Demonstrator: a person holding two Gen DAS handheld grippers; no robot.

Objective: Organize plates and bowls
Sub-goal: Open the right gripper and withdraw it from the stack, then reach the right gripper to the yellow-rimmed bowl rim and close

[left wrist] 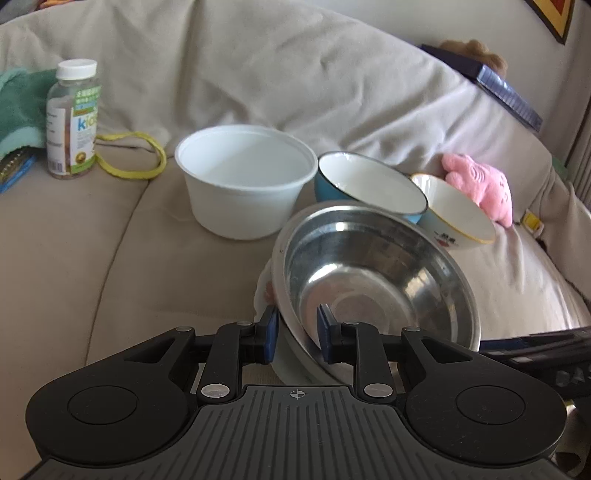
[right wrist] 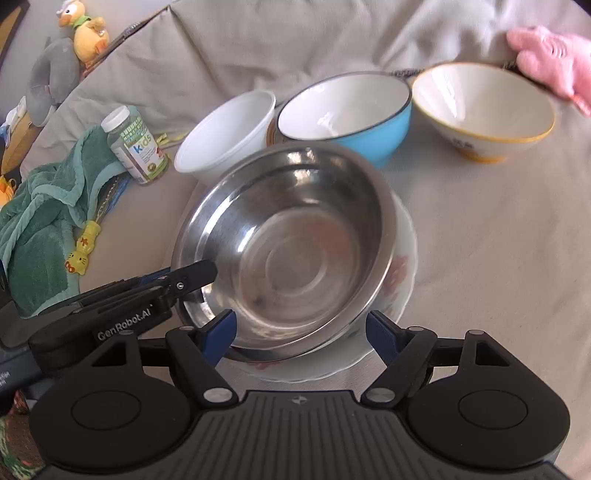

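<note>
Two grippers meet at the round stainless-steel bowl (right wrist: pixel 291 236) resting tilted on a white flowered plate (right wrist: pixel 402 266): left gripper (left wrist: pixel 295 334) pinches its rim, right gripper (right wrist: pixel 301 332) spread wide, touching nothing.

Beige sofa (left wrist: pixel 92 258) with rumpled cushions, framed picture (left wrist: pixel 554 18) above, soft daylight.

Soft daylight, fairly bright; glare streaks the steel bowl (right wrist: pixel 291 236). Fisheye bending curves the edges, and the pink toy (right wrist: pixel 554 59) is blurred.
</note>
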